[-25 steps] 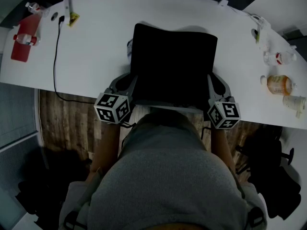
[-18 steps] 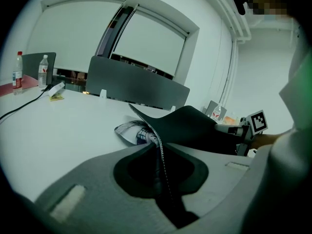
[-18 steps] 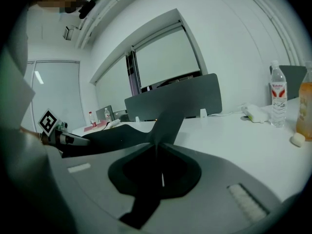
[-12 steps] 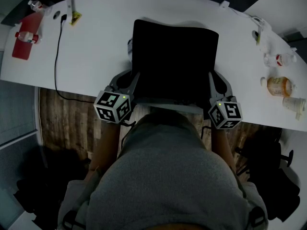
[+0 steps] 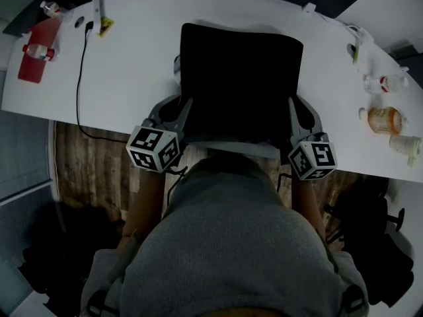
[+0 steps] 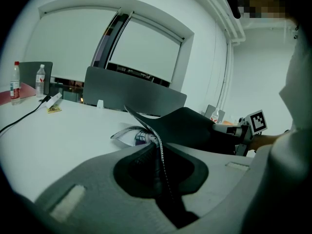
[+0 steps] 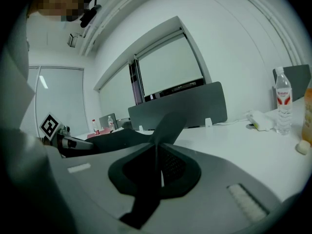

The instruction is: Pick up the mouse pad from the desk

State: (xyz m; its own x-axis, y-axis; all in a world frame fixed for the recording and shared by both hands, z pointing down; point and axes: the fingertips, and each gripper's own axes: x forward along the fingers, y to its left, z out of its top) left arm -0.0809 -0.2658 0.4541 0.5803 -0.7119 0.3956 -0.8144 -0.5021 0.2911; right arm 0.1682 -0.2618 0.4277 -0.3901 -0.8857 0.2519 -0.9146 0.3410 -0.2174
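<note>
Mouse pad (image 5: pixel 241 78): black, frame centre, over the white tabletop (image 5: pixel 125 65). Left gripper (image 5: pixel 184 113): fingers pinching the pad's lower-left edge. Right gripper (image 5: pixel 291 114): fingers pinching its lower-right edge.

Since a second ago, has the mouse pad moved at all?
Yes. In the head view the mouse pad looks slightly larger and its far edge sits nearer the far rim of the desk, so it is rising.
</note>
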